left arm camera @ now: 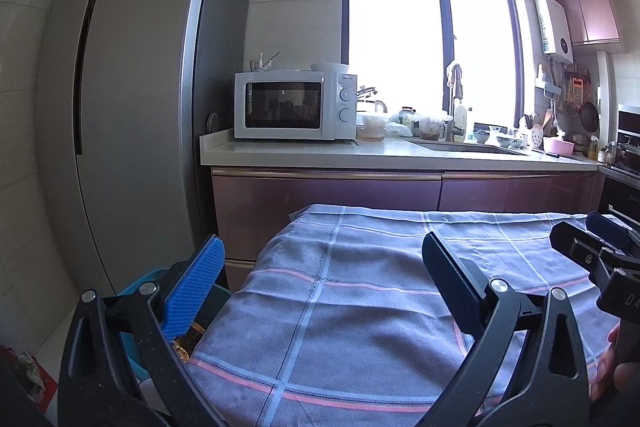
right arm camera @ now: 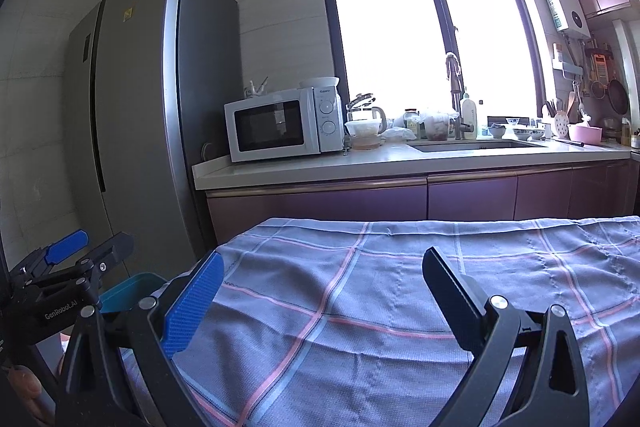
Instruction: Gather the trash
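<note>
Both hand-held grippers, left (left arm camera: 322, 267) and right (right arm camera: 320, 283), hang wide apart, empty, over the checked cloth (right arm camera: 400, 287).

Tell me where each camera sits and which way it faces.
Left wrist: on the left gripper, above the plaid cloth, facing the microwave; own open fingers, the right gripper, a hand's edge.
Right wrist: on the right gripper, facing likewise; own open fingers, the left gripper at left.
Shared: cloth, microwave, fridge, teal bin.
</note>
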`<action>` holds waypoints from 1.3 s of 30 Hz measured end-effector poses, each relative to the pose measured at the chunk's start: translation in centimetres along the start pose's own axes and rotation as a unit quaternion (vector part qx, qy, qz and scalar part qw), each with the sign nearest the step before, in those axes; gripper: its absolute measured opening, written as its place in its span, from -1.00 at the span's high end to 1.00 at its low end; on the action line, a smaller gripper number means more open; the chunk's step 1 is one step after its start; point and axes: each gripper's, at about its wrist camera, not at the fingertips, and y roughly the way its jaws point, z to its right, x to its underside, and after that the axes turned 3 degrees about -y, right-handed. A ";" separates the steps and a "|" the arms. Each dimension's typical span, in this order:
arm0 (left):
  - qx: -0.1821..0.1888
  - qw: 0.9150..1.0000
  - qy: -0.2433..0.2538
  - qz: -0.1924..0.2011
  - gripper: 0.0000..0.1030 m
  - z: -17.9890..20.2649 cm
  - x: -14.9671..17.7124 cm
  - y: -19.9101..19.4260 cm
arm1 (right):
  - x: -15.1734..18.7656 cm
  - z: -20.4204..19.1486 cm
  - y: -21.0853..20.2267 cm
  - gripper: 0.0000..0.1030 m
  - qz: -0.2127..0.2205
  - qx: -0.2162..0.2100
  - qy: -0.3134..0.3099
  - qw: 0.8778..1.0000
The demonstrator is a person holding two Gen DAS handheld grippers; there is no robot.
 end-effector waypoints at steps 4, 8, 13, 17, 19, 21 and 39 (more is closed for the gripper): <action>0.000 1.000 -0.001 0.000 -0.89 0.0 0.1 0.0 | 0.0 0.1 0.0 -0.87 0.000 0.000 0.002 1.000; 0.000 1.000 0.000 0.001 -0.89 0.0 0.1 -0.1 | 0.0 0.2 0.0 -0.87 0.000 0.000 0.003 1.000; -0.001 1.000 0.002 0.002 -0.89 0.1 0.0 -0.2 | 0.1 0.2 0.0 -0.87 -0.001 -0.001 0.005 1.000; -0.002 1.000 0.003 0.003 -0.89 0.1 0.0 -0.2 | 0.1 0.3 0.0 -0.87 -0.002 -0.001 0.007 1.000; -0.002 1.000 0.004 0.003 -0.89 0.1 0.0 -0.2 | 0.1 0.3 -0.1 -0.87 -0.002 -0.001 0.008 1.000; -0.001 1.000 0.004 0.002 -0.89 0.1 0.0 -0.2 | 0.1 0.3 -0.1 -0.87 -0.002 -0.001 0.008 1.000; -0.003 1.000 0.006 0.003 -0.89 0.1 -0.1 -0.1 | 0.3 0.2 0.0 -0.87 -0.005 0.000 0.012 1.000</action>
